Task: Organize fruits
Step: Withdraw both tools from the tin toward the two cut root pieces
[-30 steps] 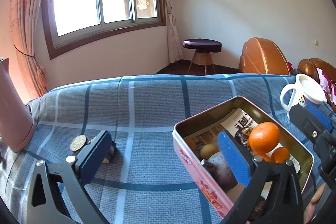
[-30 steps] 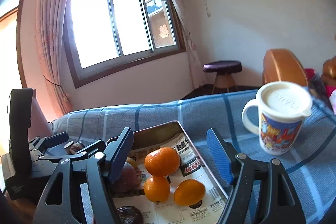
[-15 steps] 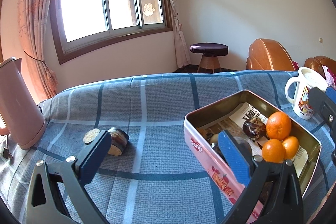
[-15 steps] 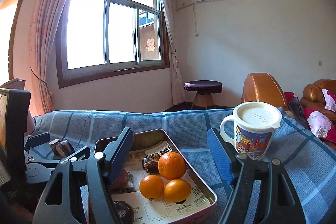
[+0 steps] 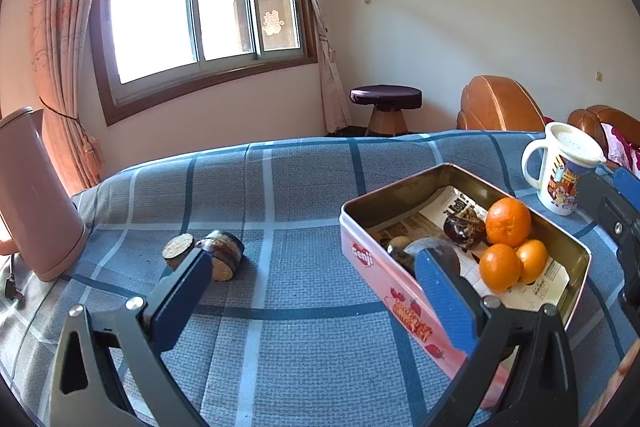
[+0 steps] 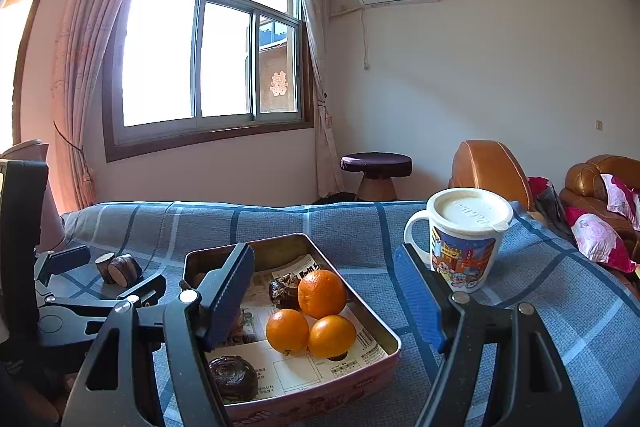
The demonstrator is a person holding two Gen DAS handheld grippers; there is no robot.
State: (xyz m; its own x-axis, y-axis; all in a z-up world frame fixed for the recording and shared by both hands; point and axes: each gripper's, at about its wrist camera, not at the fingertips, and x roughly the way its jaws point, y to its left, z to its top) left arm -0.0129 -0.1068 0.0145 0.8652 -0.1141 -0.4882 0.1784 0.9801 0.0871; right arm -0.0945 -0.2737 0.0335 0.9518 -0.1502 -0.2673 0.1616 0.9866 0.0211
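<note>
With three round oranges (image 6: 316, 315) already bunched in the newspaper-lined pink metal tin (image 6: 390, 341) at lower centre of the right view, beside some dark fruit, the sorting looks well along, though two small brown pieces (image 5: 208, 253) wait on the blue plaid cloth (image 5: 300, 187) at centre left. Both the left gripper (image 5: 312, 291) and right gripper (image 6: 324, 291) hang wide open, empty. A sunlit window (image 5: 192, 7) and white cartoon mug (image 6: 464, 239) frame it.

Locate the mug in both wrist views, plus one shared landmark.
Left wrist: mug at the far right edge, beyond the tin's far corner.
Right wrist: mug right of centre, just past the right tool's right finger, right of the tin.
Shared landmark: the three oranges in the tin.
</note>
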